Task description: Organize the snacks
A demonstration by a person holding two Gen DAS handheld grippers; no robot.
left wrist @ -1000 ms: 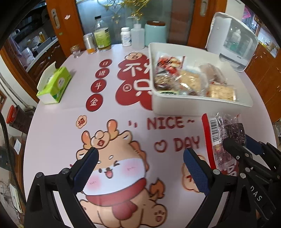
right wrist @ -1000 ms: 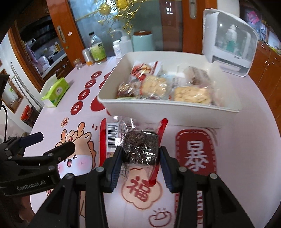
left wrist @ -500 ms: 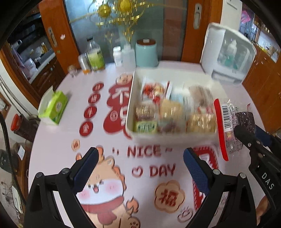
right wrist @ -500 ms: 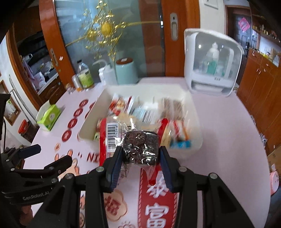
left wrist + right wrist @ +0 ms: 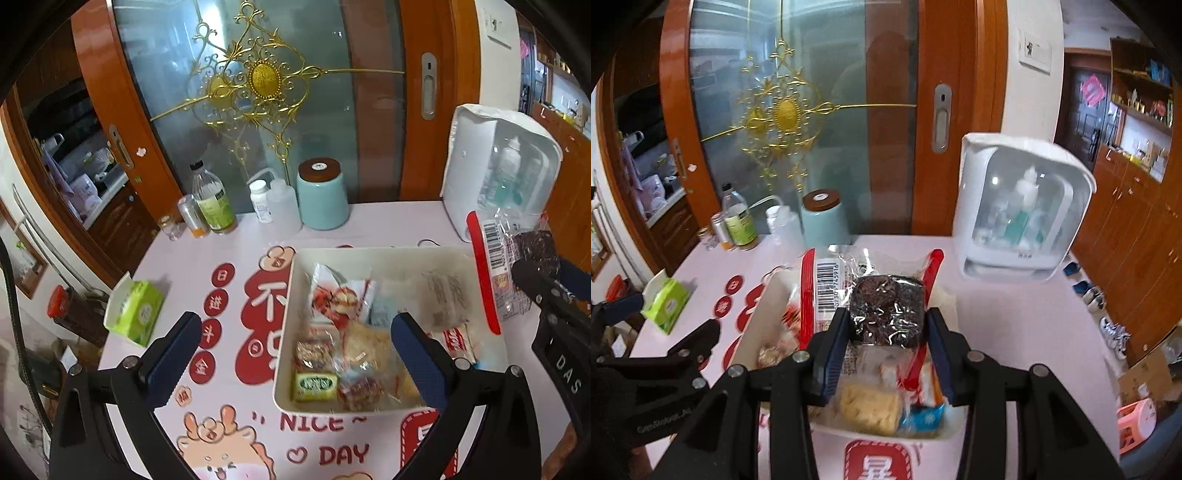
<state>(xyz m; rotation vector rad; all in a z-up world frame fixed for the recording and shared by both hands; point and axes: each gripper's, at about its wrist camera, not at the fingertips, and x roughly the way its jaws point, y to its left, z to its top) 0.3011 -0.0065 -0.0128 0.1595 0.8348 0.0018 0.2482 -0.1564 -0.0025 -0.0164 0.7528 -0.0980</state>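
Left wrist view first: we take the white rectangular plastic bin on the pink printed table as our landmark. Left of the bin lies a green tissue pack. Behind the bin stand a clear bottle with a green label and a pale blue canister with a brown lid; the small jars beside them are too blurred for us to name. Our left gripper hangs above the bin's near left corner, tilted downward, its blue-padded jaws spread wide with nothing between them. Its right finger covers part of the snack packets inside the bin, which are smeared and hard to tell apart. Right of the bin, at the frame edge, the clear red-edged snack packet with a dark block inside is partly cut off, and we see only part of the right gripper there.

From the right wrist view, our right gripper is tilted downward over the bin, its pads clamped on the dark block of that packet, which is held in the air above the bin's contents. The packet and fingers hide most of the bin. Behind and right of the bin stands a white cabinet with a clear front; the bottles inside are hazy.
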